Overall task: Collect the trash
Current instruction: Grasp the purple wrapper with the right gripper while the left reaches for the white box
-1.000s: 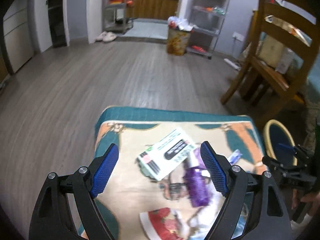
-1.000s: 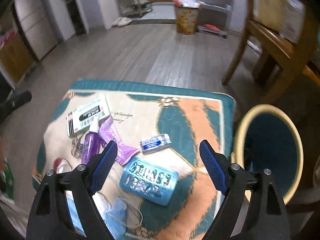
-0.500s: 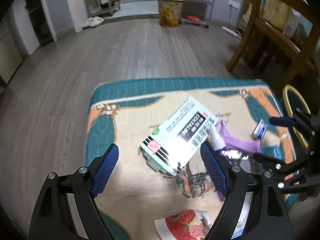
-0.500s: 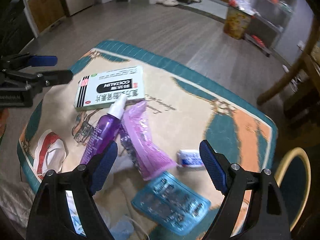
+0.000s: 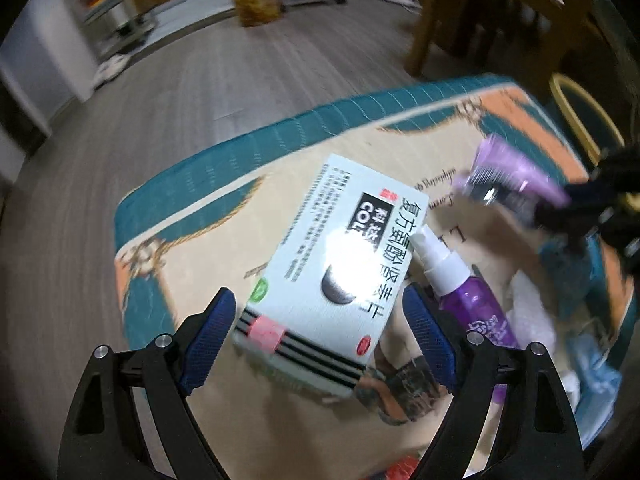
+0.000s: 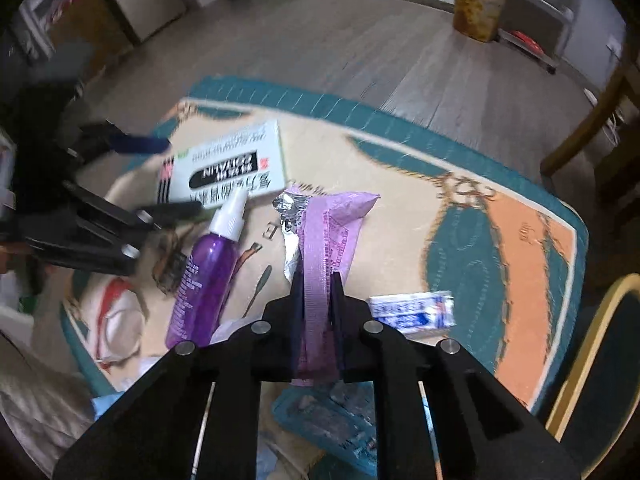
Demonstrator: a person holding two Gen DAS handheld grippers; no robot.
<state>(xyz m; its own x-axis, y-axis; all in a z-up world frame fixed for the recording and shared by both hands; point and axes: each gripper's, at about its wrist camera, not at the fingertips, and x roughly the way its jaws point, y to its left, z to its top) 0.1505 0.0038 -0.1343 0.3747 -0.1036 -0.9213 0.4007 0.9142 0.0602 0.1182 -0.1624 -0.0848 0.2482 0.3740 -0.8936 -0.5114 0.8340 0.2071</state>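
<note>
My left gripper [image 5: 318,320] is open, its blue pads on either side of the near end of a white medicine box [image 5: 332,268] that lies on the patterned cloth [image 5: 192,216]. The box also shows in the right wrist view [image 6: 228,166]. My right gripper [image 6: 318,292] is shut on a purple foil-lined wrapper [image 6: 324,232], which shows in the left wrist view [image 5: 508,176]. A purple spray bottle [image 6: 208,272] lies between box and wrapper. A blue bin with a yellow rim [image 6: 600,368] stands at the right.
On the cloth also lie a small blue-white packet [image 6: 412,310], a teal blister pack [image 6: 328,424], white tissues [image 5: 528,312] and a red-white wrapper [image 6: 116,312]. A wooden chair [image 5: 500,12] stands beyond the table's right side. Wood floor lies beyond.
My left gripper has moved forward so the box lies between its pads. My right gripper has dropped onto the purple wrapper and shut on it.
</note>
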